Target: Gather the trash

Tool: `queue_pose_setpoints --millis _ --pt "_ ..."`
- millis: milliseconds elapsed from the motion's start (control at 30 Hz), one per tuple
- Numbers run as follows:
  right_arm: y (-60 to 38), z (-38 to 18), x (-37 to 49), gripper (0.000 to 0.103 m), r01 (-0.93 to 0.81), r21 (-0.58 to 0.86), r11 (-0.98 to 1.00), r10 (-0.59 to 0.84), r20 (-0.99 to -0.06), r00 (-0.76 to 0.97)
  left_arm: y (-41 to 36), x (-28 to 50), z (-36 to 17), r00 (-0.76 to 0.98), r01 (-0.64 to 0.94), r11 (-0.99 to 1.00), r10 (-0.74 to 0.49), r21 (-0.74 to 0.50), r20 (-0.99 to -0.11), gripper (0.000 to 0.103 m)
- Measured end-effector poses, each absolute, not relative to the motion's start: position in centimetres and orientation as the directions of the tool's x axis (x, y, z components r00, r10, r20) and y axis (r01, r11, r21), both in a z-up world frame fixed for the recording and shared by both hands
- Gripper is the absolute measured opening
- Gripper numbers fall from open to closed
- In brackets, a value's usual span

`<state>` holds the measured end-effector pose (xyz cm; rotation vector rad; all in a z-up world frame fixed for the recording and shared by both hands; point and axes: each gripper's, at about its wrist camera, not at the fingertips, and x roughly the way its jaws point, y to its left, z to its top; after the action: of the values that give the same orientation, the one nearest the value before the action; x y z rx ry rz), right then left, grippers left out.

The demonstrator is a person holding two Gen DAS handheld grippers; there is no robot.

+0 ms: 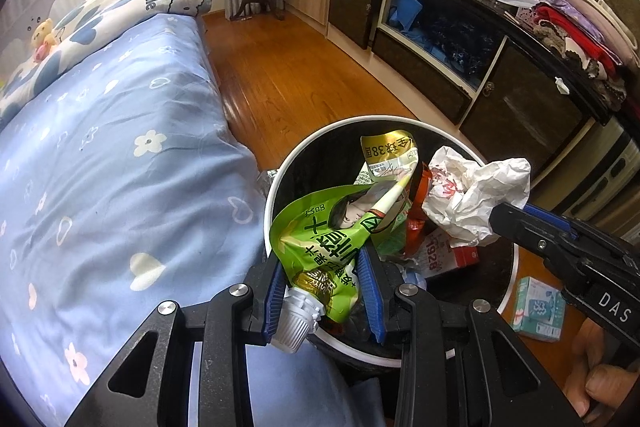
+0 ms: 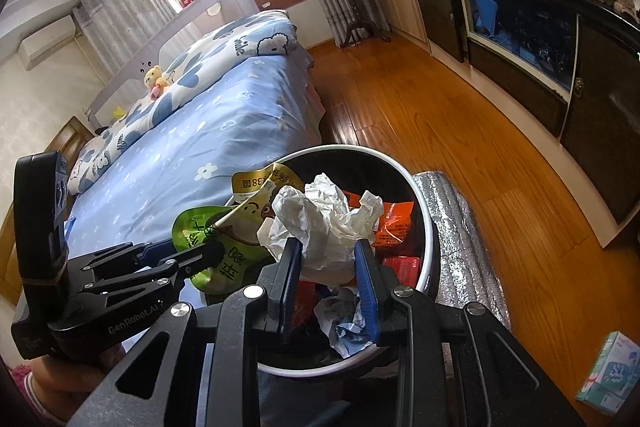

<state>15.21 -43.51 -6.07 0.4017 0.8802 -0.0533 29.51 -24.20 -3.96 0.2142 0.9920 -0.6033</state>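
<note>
In the left wrist view, our left gripper (image 1: 326,287) is clamped on a crumpled green spouted drink pouch (image 1: 320,239), held over the near rim of the round white-rimmed black-lined trash bin (image 1: 276,187). Beyond the fingers the bin holds a gold-and-white wrapper (image 1: 390,155), orange packets and a red-and-white carton (image 1: 444,255). To the right, our right gripper (image 1: 504,217) pinches a crumpled white paper wad (image 1: 476,195) above the bin.

In the right wrist view, the right gripper (image 2: 326,267) grips that wad (image 2: 324,223) directly over the bin (image 2: 430,243); below lies what seems a blue-white scrap (image 2: 344,327). The pouch (image 2: 216,259) hangs to the left in the left gripper (image 2: 192,253).
</note>
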Motion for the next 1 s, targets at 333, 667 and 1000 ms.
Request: queue_pose_setpoints --millis 333,667,1000 --pt "-43.5 -6.3 15.5 0.035 0.210 0.320 0.924 0.124 -0.770 0.626 -24.1 29.5 -3.7 0.389 0.569 0.815 -0.385 -0.111 -0.837 0.035" --pt "-43.9 -5.7 14.5 0.051 0.243 0.343 0.907 0.115 -0.758 0.642 -21.2 27.9 -2.4 0.440 0.556 0.824 -0.405 -0.111 -0.801 0.055" --pt "-40.5 -2.4 11.4 0.073 0.212 0.353 0.911 0.100 -0.689 0.718 -12.0 21.6 -0.7 0.551 0.477 0.865 -0.433 -0.155 -0.714 0.064"
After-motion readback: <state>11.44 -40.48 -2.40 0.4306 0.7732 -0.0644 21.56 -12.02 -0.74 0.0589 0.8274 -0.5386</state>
